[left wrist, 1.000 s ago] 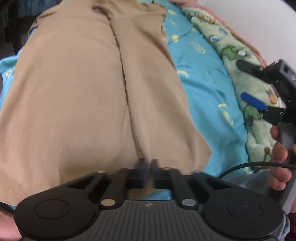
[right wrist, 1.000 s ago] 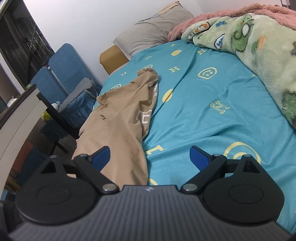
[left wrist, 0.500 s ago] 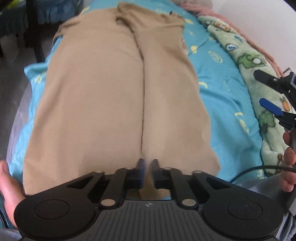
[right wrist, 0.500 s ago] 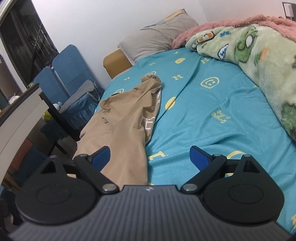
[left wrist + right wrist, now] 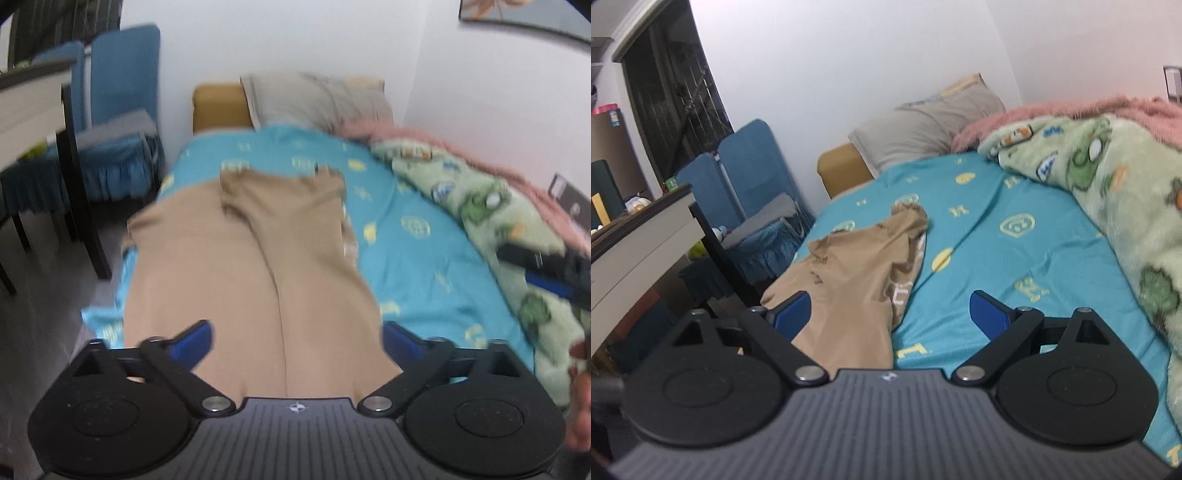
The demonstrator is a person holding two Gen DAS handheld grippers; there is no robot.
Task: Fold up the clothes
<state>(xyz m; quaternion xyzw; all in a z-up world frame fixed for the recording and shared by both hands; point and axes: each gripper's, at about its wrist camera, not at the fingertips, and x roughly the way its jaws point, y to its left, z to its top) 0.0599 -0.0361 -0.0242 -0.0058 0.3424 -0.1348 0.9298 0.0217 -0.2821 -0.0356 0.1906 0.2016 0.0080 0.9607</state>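
My left gripper (image 5: 295, 341) jaws are opening above the tan cotton trousers (image 5: 258, 280) (nothing pinched); my right gripper (image 5: 890, 314) jaws are spread, with the trousers at 11 o'clock.

Both wrist views low over the bed (image 5: 424, 258), headward.

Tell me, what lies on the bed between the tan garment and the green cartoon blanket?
Only bare turquoise sheet with yellow prints separates the tan garment from the green blanket; the right wrist view shows it most clearly.
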